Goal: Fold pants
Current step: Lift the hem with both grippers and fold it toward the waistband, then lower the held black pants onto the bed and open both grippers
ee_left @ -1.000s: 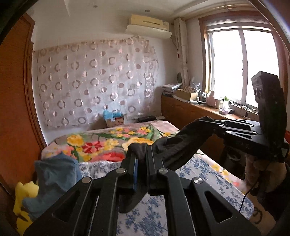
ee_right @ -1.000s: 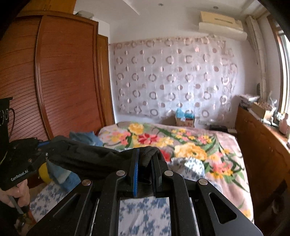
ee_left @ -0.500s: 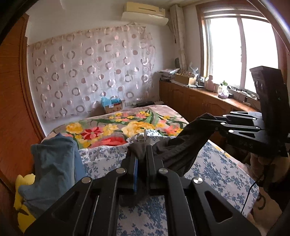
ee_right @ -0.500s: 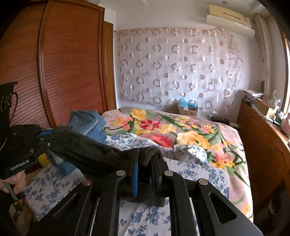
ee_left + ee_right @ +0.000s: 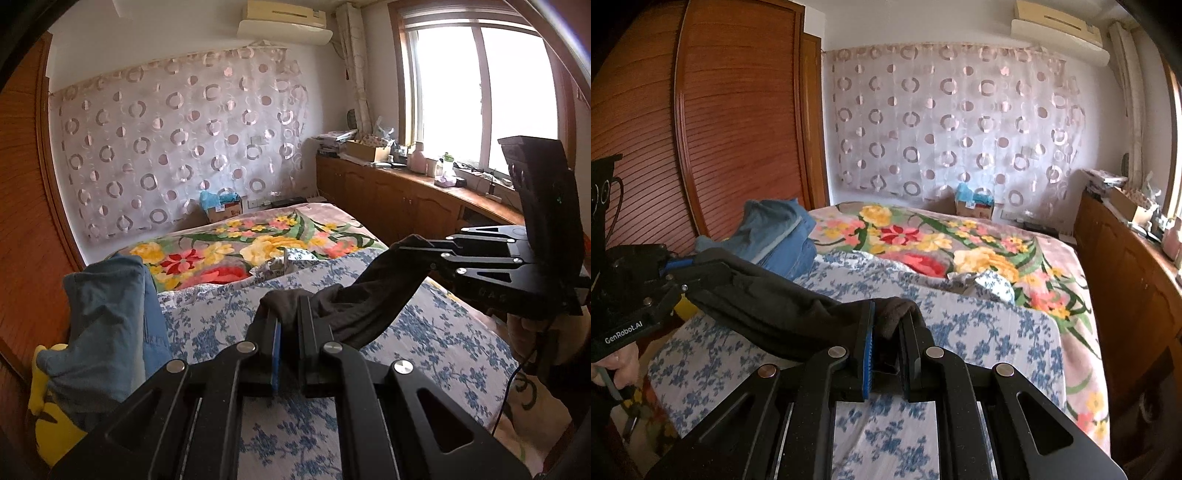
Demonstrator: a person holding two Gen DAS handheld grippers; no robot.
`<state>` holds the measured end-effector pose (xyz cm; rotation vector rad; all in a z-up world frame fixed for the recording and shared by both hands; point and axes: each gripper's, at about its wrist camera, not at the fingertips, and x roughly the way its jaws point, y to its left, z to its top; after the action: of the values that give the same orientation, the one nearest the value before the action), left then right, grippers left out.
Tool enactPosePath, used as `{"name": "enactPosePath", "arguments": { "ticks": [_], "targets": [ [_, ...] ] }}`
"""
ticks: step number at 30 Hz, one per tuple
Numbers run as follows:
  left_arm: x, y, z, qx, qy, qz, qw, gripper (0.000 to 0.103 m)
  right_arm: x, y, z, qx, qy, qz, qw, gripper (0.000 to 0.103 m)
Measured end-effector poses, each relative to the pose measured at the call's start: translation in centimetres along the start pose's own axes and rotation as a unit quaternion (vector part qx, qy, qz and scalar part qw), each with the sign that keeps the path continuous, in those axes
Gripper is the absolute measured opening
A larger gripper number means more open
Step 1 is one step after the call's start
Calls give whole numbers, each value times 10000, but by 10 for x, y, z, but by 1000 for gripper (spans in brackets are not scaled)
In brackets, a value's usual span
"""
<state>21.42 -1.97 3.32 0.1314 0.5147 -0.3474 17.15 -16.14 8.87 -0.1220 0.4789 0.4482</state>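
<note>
Dark pants hang stretched between my two grippers above the blue-flowered sheet. My left gripper is shut on one end of the pants. My right gripper is shut on the other end; the pants run left from it to the left gripper. The right gripper also shows in the left wrist view, shut on the cloth. The lower part of the pants is hidden behind the fingers.
A pile of blue clothes lies at the bed's left side, over a yellow toy. A flowered blanket covers the far half of the bed. A wooden wardrobe stands left, a low cabinet under the window right.
Both grippers have come down toward the bed with the pants, still shut on them. The views now tilt lower, with more of the blue-flowered sheet in sight.
</note>
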Motion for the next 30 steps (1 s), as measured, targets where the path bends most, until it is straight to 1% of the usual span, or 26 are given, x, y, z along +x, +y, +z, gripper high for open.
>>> {"name": "enactPosePath", "arguments": {
  "ticks": [4, 9, 13, 18, 24, 30],
  "targets": [
    [-3, -3, -4, 3, 24, -15, 10000, 8, -6, 4, 0, -14, 63, 28, 10000, 11],
    [-7, -11, -18, 3, 84, -89, 9999, 8, -11, 4, -8, 20, 128, 107, 9999, 11],
    [-18, -18, -44, -34, 109, -207, 9997, 8, -20, 8, -25, 23, 198, 220, 9996, 11],
    [-30, -26, -67, -31, 56, -197, 9998, 8, -27, 11, -43, 144, 252, 350, 9990, 11],
    [-42, -32, -90, -72, 132, -186, 9997, 8, -37, 12, -58, 355, 241, 475, 9980, 11],
    [-44, -35, -115, -259, 309, -274, 9988, 8, -45, 19, -86, 423, 353, 496, 9973, 11]
  ]
}}
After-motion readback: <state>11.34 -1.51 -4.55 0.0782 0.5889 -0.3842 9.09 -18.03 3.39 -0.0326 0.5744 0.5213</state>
